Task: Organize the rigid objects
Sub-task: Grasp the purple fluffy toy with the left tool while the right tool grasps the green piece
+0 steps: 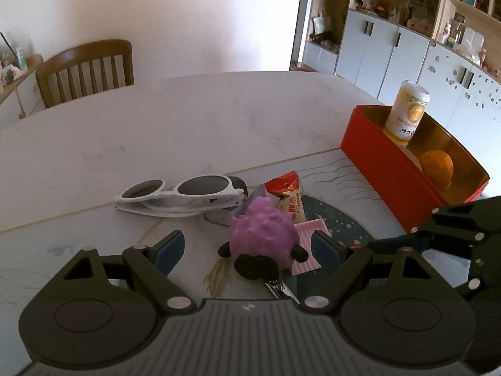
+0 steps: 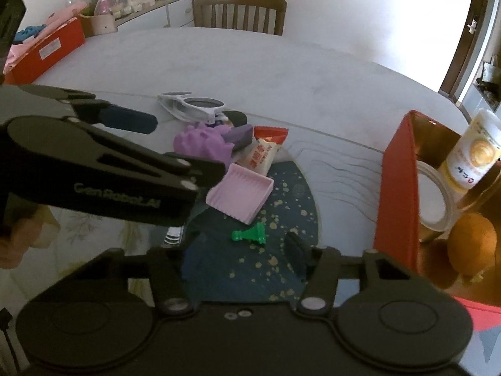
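Note:
A purple spiky toy (image 1: 264, 235) with a dark face lies on the table between the open fingers of my left gripper (image 1: 247, 246). It also shows in the right wrist view (image 2: 200, 144). White sunglasses (image 1: 180, 195) lie behind it. A red and white snack packet (image 1: 286, 199), a pink ridged tray (image 2: 239, 195) and a green chess piece (image 2: 250, 236) lie nearby. My right gripper (image 2: 247, 250) is open and empty just above the table near the chess piece. The red box (image 1: 388, 169) holds a yellow bottle (image 1: 407, 109), a tape roll (image 2: 433, 197) and an orange (image 1: 436, 166).
A nail clipper (image 1: 280, 289) lies under the left gripper. A wooden chair (image 1: 86, 70) stands at the table's far side. A second red box (image 2: 47, 53) of pink items sits far left. Cabinets (image 1: 391, 50) line the right wall.

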Demonstrator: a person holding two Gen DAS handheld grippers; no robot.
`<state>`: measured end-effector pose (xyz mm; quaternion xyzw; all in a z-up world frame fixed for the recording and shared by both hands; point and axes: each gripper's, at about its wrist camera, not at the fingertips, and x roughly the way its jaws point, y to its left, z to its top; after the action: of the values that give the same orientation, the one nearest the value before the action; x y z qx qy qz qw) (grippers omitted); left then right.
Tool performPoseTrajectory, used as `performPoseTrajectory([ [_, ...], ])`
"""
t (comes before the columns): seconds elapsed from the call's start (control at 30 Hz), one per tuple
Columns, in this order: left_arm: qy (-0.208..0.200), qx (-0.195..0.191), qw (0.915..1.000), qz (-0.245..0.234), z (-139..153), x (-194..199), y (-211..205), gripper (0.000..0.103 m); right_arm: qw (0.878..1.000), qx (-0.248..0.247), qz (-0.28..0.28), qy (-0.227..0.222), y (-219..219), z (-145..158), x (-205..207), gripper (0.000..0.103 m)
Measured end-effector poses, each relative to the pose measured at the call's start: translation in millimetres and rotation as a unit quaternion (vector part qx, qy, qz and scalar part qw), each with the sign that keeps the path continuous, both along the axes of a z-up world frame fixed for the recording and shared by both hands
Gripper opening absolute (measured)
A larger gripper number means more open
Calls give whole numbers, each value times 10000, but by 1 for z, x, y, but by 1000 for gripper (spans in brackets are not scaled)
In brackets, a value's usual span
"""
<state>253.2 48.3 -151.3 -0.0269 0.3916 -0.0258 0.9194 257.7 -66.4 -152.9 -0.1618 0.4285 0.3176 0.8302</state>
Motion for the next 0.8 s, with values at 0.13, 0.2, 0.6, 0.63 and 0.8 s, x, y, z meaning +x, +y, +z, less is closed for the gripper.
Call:
performPoseTrajectory([
  [0.13,20,-60,10000,-69,-3,4,0,88,10000,32,31,20,4,-2,2,46],
  [0.2,29,-103,9999,-100,-4,5,1,87,10000,31,61,-31,5,-3,2,44],
  [0.6,166,-162,9996,-189,-8,8,-1,65,9998,38,165,-129,7,-3,-1,24],
  [0.63,171,-159,9996,-187,-7,8,-1,65,9998,33,159,-134,7,-3,-1,23],
  [0.8,219,-109,9996,-134,-5,8,-3,65,9998,-13,93,-154,5,-2,-3,23],
])
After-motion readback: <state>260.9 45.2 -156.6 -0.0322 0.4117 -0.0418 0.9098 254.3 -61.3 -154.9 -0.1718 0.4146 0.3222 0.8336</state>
